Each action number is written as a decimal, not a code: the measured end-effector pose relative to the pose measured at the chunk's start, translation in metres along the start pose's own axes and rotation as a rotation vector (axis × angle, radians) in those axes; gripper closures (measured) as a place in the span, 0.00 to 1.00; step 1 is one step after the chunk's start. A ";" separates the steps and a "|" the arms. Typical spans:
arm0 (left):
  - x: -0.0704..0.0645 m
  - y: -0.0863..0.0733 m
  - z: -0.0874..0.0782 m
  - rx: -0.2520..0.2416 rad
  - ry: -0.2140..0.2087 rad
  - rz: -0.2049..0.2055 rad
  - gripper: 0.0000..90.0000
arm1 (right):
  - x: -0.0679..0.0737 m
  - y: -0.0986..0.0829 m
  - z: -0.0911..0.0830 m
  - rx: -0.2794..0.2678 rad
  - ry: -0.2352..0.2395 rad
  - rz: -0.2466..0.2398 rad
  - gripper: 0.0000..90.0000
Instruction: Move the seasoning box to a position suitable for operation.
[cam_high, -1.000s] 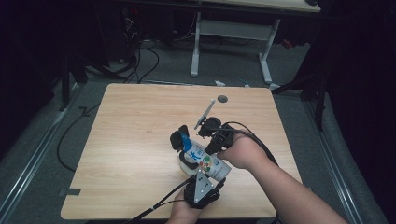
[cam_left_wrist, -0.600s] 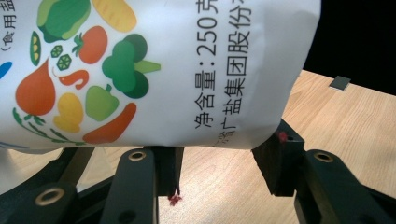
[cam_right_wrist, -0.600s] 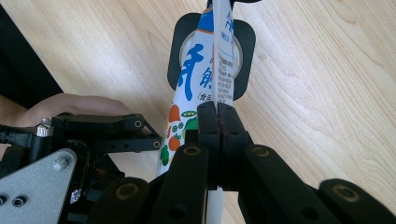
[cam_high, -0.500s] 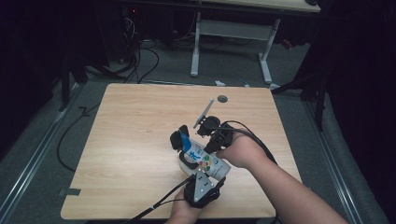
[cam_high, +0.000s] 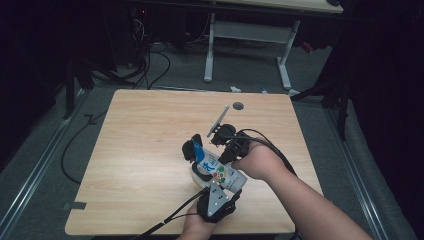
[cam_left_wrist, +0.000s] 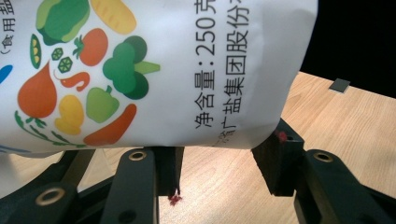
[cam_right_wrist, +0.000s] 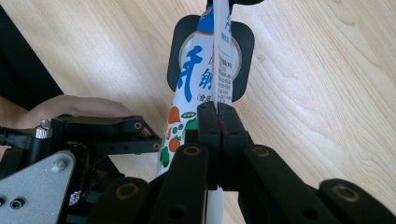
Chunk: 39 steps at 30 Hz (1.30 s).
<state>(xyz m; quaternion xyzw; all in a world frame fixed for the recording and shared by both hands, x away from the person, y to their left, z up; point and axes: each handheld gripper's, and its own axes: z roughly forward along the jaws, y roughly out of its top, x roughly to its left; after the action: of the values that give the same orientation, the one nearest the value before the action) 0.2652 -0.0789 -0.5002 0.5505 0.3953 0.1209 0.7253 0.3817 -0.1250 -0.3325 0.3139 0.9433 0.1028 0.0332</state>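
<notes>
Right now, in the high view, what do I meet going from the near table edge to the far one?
Left gripper → salt bag → right gripper → thin white stick → dark round hole in the table → far edge of the table.

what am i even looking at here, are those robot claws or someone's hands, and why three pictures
No robot: a person holds a two-jaw hand gripper in each hand. One picture looks down on the wooden table; the other two come from cameras riding on the grippers. The left gripper has its jaws apart beneath a white salt bag printed with vegetables. The right gripper is pinched shut on the bag's flat seam. Beyond the bag lies a black and white scale; a thin rod lies farther off.
</notes>
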 end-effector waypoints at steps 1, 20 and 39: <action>0.000 0.000 0.000 -0.003 0.000 -0.003 0.62 | 0.000 0.000 0.000 0.000 0.000 0.001 1.00; -0.001 0.001 0.001 -0.007 -0.002 -0.005 0.63 | -0.001 0.002 0.001 0.002 -0.005 0.003 1.00; -0.002 0.003 0.002 -0.012 -0.006 -0.001 0.63 | -0.001 0.004 0.000 0.008 -0.009 0.000 1.00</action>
<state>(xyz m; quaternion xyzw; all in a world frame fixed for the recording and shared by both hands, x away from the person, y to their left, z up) 0.2665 -0.0802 -0.4967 0.5462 0.3927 0.1215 0.7299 0.3851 -0.1225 -0.3312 0.3144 0.9435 0.0977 0.0363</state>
